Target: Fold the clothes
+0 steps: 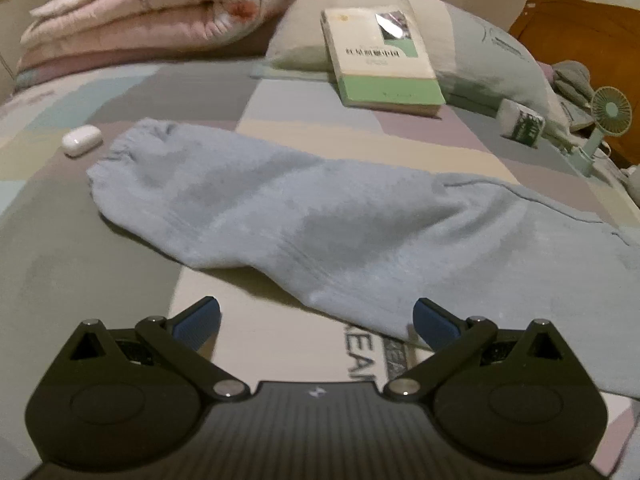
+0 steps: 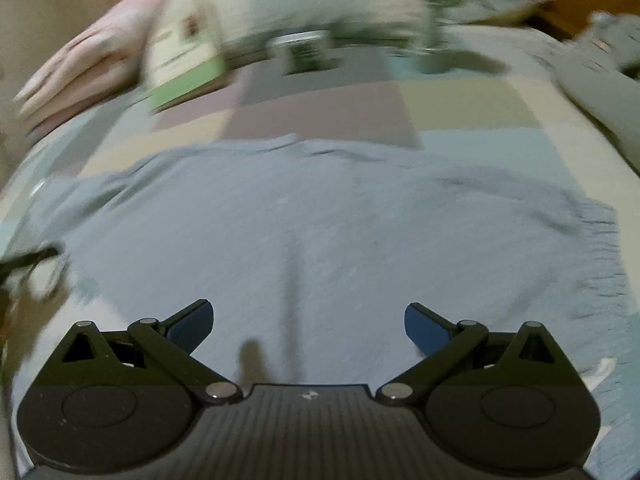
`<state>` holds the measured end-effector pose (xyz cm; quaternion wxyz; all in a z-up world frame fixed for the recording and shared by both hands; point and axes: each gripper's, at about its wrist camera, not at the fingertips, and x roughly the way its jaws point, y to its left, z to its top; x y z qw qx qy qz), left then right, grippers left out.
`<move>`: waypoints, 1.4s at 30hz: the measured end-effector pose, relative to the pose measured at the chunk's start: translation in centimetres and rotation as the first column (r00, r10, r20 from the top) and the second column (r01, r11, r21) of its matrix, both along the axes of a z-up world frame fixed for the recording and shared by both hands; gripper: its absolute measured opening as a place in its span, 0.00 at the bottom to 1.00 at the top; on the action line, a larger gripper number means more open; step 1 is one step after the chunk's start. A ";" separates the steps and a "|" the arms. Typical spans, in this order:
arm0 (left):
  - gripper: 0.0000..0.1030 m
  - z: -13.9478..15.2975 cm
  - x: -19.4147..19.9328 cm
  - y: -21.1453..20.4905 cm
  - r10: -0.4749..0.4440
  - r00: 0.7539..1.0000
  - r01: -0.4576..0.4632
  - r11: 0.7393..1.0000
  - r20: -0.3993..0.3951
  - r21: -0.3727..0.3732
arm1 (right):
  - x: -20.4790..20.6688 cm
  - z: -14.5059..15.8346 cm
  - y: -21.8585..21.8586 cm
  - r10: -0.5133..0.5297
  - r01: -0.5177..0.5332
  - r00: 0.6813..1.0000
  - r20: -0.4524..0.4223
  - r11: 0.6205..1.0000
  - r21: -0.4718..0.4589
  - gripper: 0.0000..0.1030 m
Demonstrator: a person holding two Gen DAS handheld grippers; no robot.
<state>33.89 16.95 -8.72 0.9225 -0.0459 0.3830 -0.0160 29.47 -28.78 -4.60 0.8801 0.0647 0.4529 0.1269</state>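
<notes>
Both claws hang spread with nothing between their blue pads: the left claw [image 1: 316, 322] low over the patchwork bed [image 1: 120, 216], near the hem of the pale blue trousers [image 1: 304, 220], the right claw [image 2: 309, 326] above their broad upper part. The trousers lie flat across the bed. Beyond them sit a white earbud case [image 1: 81, 141], a green-edged book [image 1: 384, 60] leaning on a pillow [image 1: 496, 60], and, probably, the same small fan [image 1: 610, 114] smeared in the right view.
</notes>
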 end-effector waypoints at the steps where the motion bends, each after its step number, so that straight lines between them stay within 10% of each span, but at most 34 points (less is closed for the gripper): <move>1: 0.99 0.4 -0.2 -0.2 -0.015 1.000 0.015 1.000 0.000 0.003 | -0.4 0.2 0.5 0.033 -0.033 0.999 0.009 0.999 -0.008 1.00; 7: 0.99 4.7 0.3 0.4 -0.078 0.994 0.074 0.996 0.075 0.057 | -1.5 0.4 1.4 0.108 -0.108 0.993 0.045 0.994 -0.006 1.00; 13: 0.99 2.8 1.4 5.0 -0.001 0.998 0.012 0.987 0.070 -0.163 | -1.7 -0.8 0.0 0.073 -0.075 0.997 0.023 0.995 0.070 1.00; 25: 0.95 -1.9 3.3 14.7 0.150 0.989 -0.118 0.799 0.005 -0.590 | -1.0 -2.0 0.5 0.060 -0.062 0.998 0.019 0.990 0.123 1.00; 31: 0.85 -2.6 5.0 16.5 0.250 0.967 -0.177 0.783 0.041 -0.597 | -1.0 -1.7 0.9 0.066 -0.068 0.998 0.022 0.990 0.120 1.00; 35: 0.06 -3.3 4.9 17.4 0.408 0.913 -0.338 0.753 -0.003 -0.564 | -1.3 -1.2 1.3 0.073 -0.075 0.997 0.025 0.992 0.104 1.00; 42: 0.01 -1.4 1.9 17.4 0.423 0.906 -0.352 0.788 0.028 -0.506 | -1.6 0.0 2.2 0.072 -0.074 0.997 0.026 0.995 0.065 1.00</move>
